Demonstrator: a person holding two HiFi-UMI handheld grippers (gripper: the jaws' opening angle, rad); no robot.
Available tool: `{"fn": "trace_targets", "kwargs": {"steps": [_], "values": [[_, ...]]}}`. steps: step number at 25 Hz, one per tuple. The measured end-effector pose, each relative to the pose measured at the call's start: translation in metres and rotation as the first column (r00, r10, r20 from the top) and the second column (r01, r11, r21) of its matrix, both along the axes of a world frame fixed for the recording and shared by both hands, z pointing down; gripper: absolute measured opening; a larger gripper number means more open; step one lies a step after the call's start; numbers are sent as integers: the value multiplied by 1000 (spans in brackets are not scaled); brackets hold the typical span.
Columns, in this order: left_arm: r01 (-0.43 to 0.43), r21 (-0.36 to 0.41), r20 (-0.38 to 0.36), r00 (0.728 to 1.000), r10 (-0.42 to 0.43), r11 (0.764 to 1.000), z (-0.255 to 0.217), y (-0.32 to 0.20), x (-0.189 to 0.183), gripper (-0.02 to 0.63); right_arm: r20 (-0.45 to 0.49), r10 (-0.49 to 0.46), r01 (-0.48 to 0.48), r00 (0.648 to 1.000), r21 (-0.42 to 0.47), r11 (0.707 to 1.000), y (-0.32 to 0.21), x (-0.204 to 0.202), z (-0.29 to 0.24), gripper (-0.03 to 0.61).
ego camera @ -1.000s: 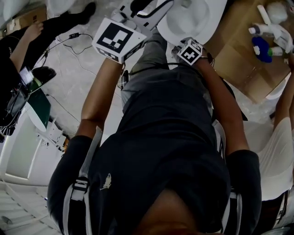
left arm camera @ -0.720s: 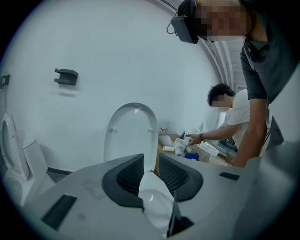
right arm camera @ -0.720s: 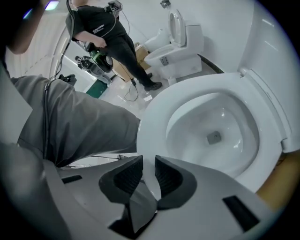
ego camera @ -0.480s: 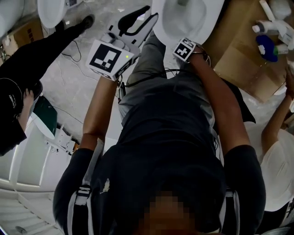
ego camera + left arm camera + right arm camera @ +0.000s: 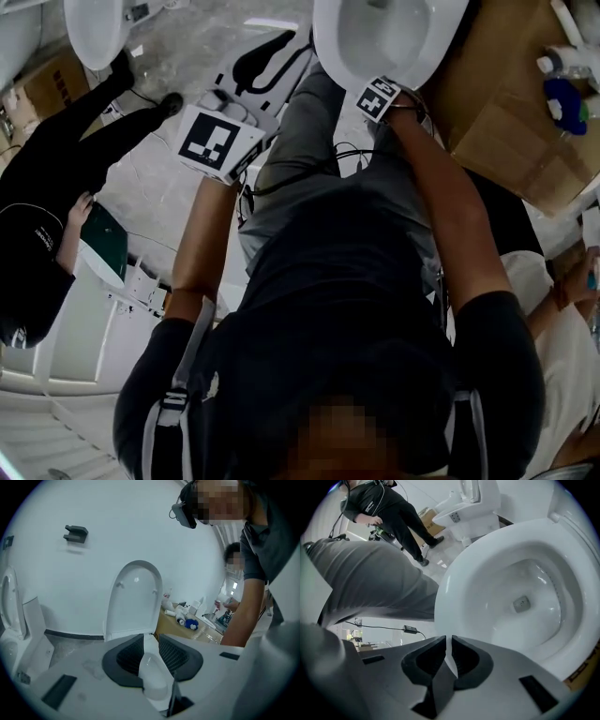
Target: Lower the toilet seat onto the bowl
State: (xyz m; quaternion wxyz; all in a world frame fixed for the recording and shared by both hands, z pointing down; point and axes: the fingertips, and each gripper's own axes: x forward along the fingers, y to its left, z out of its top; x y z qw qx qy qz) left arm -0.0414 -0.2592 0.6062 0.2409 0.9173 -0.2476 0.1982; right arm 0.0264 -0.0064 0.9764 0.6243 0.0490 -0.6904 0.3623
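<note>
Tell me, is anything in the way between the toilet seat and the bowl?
Nothing visible is. In the right gripper view the toilet seat is bare wherever it shows, and the bowl under it looks empty.

the white toilet seat (image 5: pixel 451 585), a broad glossy oval ring, lies low over the white bowl (image 5: pixel 501 602); whether they touch i can't tell. its near edge sits in my right claw (image 5: pixel 449 641), whose jaws have just been closing on it.
</note>
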Motion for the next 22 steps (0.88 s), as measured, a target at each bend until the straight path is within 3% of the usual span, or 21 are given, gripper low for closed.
{"fn": "trace_targets", "kwargs": {"steps": [5, 8, 10, 12, 16, 22], "values": [[6, -10, 6, 1000, -6, 1000, 3, 2, -15, 80, -9, -4, 4, 1000, 44, 999, 2, -1, 3, 14], [4, 2, -10, 1000, -4, 1000, -7, -2, -15, 80, 37, 142, -144, 989, 54, 988, -16, 3, -16, 12], [2, 12, -25, 1000, -2, 1000, -21, -2, -15, 80, 123, 316, -327, 941, 80, 942, -41, -2, -51, 8], [2, 16, -35, 999, -2, 1000, -39, 0, -15, 80, 224, 428, -461, 875, 122, 879, -65, -8, -97, 6], [-1, 62, -66, 998, 6, 998, -79, -4, -12, 80, 339, 476, -563, 812, 234, 793, -109, -2, -187, 6], [-19, 138, -86, 996, 31, 990, -144, 5, 3, 80, 496, 476, -660, 726, 309, 685, -150, 2, -315, 6]]}}
